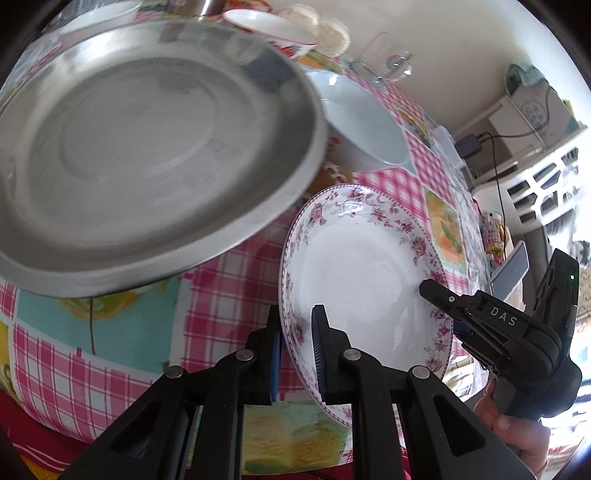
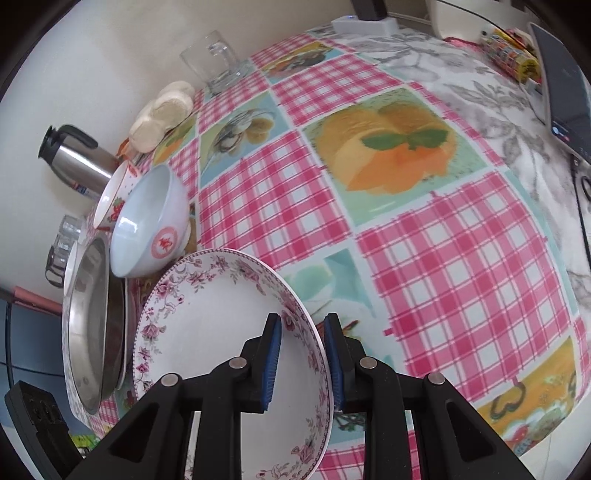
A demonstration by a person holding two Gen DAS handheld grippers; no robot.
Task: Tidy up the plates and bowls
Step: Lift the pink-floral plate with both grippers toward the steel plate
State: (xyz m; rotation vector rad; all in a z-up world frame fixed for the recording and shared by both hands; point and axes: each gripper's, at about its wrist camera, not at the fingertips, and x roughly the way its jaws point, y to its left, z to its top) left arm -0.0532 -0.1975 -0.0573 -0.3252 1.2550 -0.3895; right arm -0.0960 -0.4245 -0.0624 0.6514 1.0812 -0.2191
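A white plate with a pink flower rim is held tilted above the checked tablecloth. My left gripper straddles its near rim, pads on either side with a small gap. My right gripper straddles the opposite rim, also with a gap; it shows in the left wrist view too. A steel plate lies to the left. A plain white bowl with a red emblem stands behind the plate. A strawberry-print bowl stands further back.
A steel thermos, a glass mug and round white buns stand along the wall. Small glasses sit at the far left. A phone and a snack packet lie at the table's right edge.
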